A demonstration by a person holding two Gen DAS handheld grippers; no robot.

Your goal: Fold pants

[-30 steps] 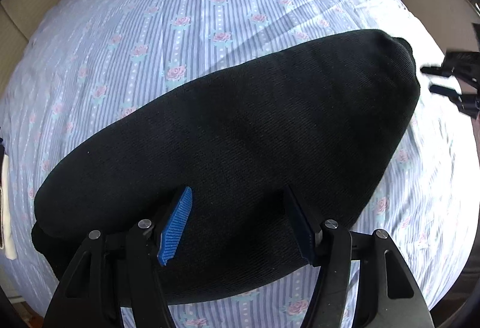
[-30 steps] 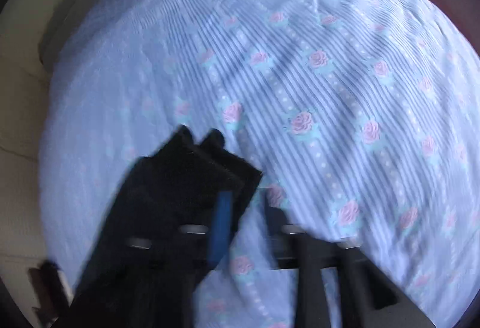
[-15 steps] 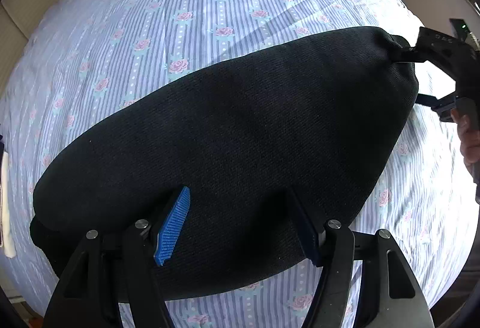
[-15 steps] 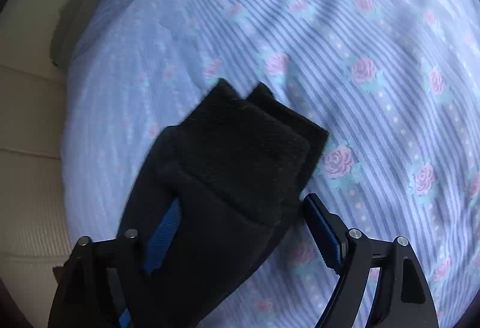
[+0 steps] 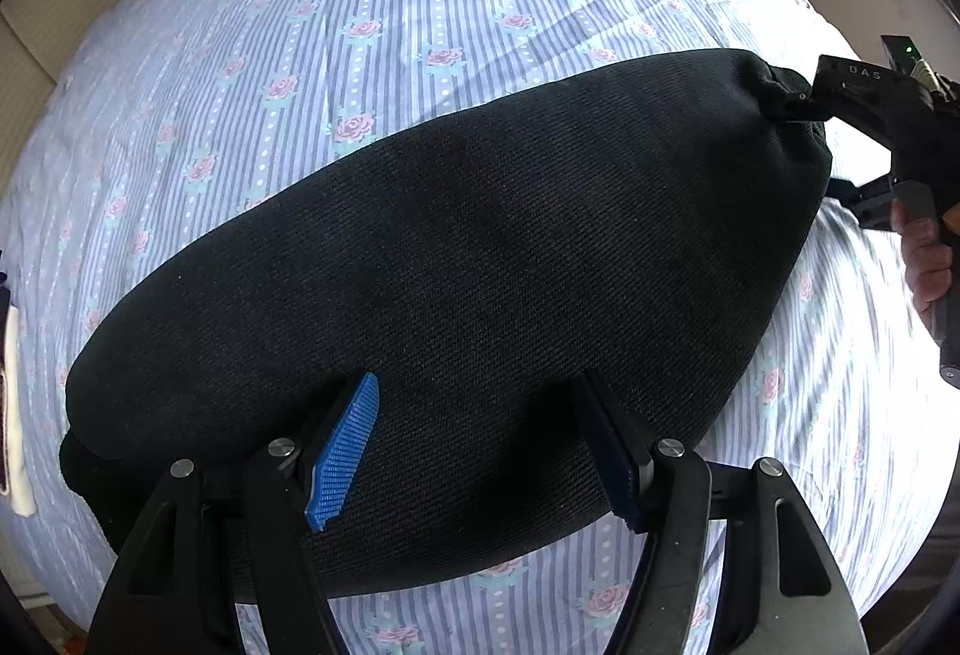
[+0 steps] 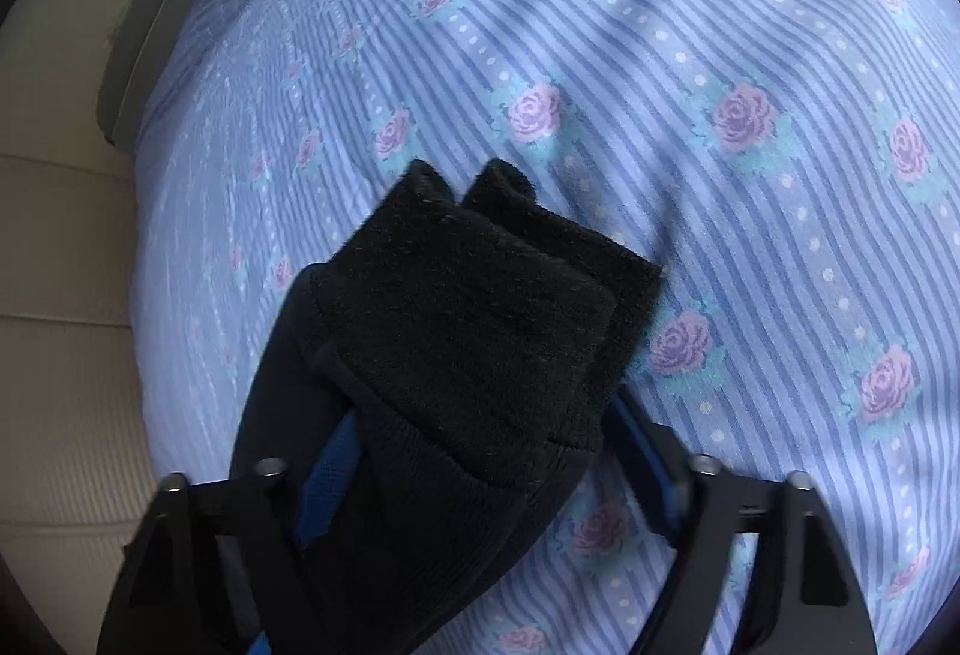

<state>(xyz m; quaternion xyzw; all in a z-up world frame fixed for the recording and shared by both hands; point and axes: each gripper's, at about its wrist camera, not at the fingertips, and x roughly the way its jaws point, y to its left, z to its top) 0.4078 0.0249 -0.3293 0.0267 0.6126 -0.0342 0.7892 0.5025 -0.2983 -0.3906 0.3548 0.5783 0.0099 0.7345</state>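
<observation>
Black knit pants (image 5: 456, 259) lie lengthwise from my spread, idle left gripper (image 5: 480, 439) to my right gripper (image 6: 480, 451), whose spread fingers straddle the far cuffs.

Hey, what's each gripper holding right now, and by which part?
The left gripper is open over the black pants, holding nothing. The right gripper straddles the pants' bunched end, jaws wide; a firm grip cannot be told.
</observation>
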